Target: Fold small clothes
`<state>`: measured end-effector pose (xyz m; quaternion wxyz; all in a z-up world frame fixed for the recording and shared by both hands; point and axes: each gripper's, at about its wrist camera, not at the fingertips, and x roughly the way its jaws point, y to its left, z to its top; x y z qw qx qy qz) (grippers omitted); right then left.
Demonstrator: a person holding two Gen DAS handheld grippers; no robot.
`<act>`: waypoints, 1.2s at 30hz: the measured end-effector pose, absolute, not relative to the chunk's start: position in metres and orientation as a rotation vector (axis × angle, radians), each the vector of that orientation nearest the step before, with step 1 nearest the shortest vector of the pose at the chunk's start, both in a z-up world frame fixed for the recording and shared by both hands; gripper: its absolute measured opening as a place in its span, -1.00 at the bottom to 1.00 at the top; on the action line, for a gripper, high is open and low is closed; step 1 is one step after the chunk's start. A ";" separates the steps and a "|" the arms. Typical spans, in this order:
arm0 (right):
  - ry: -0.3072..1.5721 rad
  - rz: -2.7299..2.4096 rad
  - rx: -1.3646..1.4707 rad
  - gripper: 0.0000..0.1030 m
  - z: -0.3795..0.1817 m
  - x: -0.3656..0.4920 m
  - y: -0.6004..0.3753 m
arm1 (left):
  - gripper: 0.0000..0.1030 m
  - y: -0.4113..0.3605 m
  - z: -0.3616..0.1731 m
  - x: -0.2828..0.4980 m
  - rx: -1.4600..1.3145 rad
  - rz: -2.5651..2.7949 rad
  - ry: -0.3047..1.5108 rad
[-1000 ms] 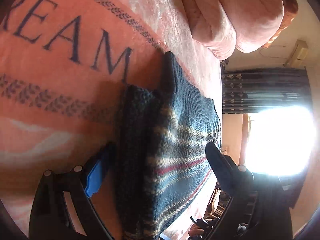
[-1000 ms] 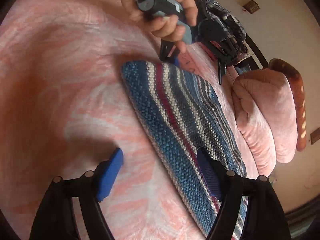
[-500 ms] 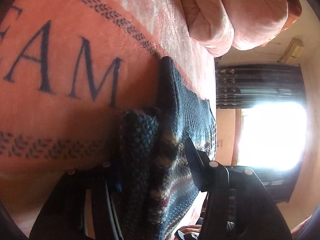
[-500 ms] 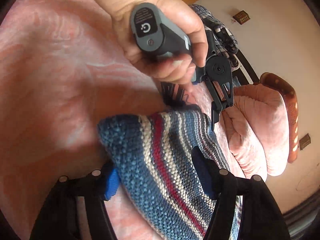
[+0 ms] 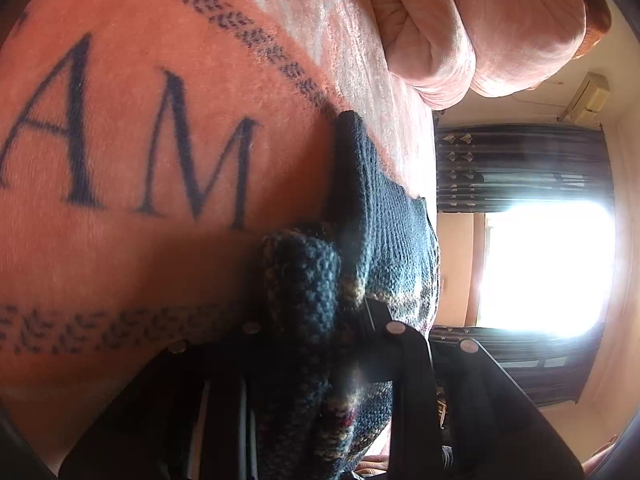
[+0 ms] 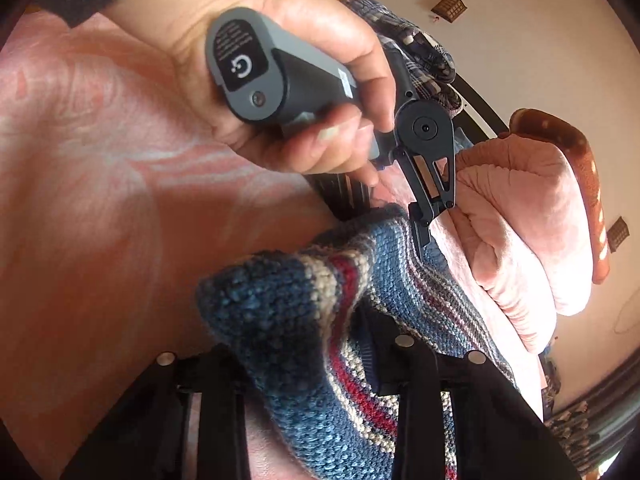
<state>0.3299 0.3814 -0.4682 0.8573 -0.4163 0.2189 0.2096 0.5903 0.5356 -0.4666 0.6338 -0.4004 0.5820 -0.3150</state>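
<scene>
A small knitted garment [image 5: 384, 224], dark blue with cream and red stripes, lies on a pink blanket [image 5: 120, 80]. In the left wrist view my left gripper [image 5: 312, 320] is shut on one bunched corner of the knit, whose wool hides the pads. In the right wrist view my right gripper [image 6: 304, 344] is shut on another corner of the striped knit [image 6: 280, 304], which is pulled up into a peak. Beyond it a person's hand [image 6: 304, 60] holds the left gripper's grey handle [image 6: 264, 72], whose black fingers [image 6: 424, 200] bite the garment's far edge.
The blanket carries large dark letters "AM" [image 5: 132, 152] and patterned bands. A rolled pink quilt [image 5: 480, 20] lies at the bed's far end. A bright window [image 5: 544, 268] with dark curtains stands beyond the bed. A checked cloth [image 6: 412, 48] lies behind the hand.
Both grippers moved in onto the garment's corners and went from open to shut on the knit. The corners are now bunched and lifted off the blanket.
</scene>
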 end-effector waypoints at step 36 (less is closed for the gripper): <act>0.489 0.420 -0.426 -0.62 -0.305 0.350 0.288 | -0.61 0.459 -0.298 0.608 -0.644 -0.544 1.369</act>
